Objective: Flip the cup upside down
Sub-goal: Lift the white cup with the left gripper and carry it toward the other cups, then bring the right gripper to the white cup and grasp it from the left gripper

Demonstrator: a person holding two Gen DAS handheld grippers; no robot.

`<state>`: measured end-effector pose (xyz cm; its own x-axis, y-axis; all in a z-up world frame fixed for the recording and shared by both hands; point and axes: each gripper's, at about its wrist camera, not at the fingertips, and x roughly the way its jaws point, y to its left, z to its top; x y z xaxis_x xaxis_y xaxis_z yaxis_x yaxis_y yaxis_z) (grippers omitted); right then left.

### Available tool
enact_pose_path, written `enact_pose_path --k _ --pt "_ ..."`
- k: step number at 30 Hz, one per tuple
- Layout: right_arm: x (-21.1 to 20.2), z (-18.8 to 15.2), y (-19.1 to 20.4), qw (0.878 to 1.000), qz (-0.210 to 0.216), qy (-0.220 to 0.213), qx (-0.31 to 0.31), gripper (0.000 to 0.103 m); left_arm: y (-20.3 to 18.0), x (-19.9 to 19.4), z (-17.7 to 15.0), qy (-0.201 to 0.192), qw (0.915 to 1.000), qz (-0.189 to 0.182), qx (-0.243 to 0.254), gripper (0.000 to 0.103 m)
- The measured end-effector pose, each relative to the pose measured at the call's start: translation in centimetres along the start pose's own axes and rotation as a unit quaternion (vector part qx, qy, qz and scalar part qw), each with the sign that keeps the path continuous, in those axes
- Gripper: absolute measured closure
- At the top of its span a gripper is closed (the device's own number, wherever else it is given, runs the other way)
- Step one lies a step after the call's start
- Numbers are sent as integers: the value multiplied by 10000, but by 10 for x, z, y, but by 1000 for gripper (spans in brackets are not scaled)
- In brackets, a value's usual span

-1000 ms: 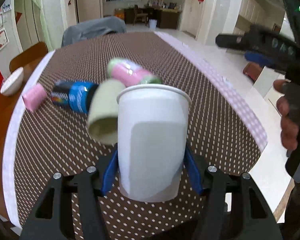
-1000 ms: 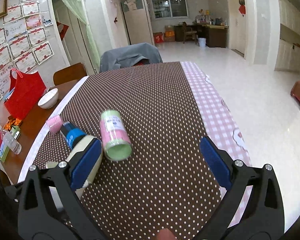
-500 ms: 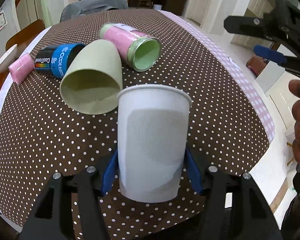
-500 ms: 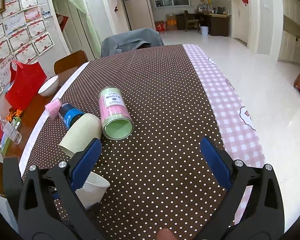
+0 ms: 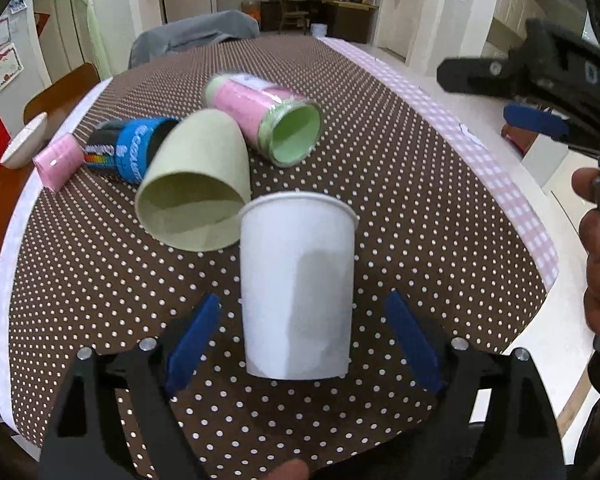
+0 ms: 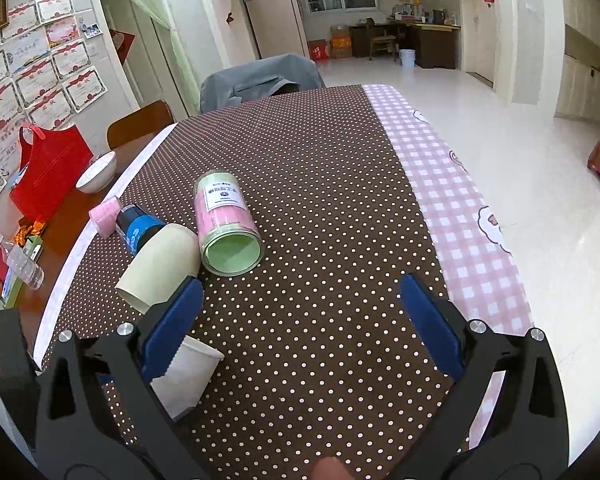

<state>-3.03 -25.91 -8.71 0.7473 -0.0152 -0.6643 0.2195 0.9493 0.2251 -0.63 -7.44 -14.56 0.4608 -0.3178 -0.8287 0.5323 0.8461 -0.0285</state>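
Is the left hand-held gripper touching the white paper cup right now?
Apart. In the left wrist view the left hand-held gripper is open, and dotted tablecloth shows between each blue pad and the white paper cup.

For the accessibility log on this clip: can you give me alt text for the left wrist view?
A white paper cup stands rim-up on a brown polka-dot tablecloth between the open blue pads of the left gripper, untouched. Behind it lie a pale green cup, a pink-labelled jar and a blue can; the right gripper hovers at right.
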Motion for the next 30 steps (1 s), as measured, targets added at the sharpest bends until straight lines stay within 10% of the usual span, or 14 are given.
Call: enact_pose_path --k 30 --pt "-26 6 29 9941 844 -443 -522 6 39 -88 10 -1408 9855 694 -646 16"
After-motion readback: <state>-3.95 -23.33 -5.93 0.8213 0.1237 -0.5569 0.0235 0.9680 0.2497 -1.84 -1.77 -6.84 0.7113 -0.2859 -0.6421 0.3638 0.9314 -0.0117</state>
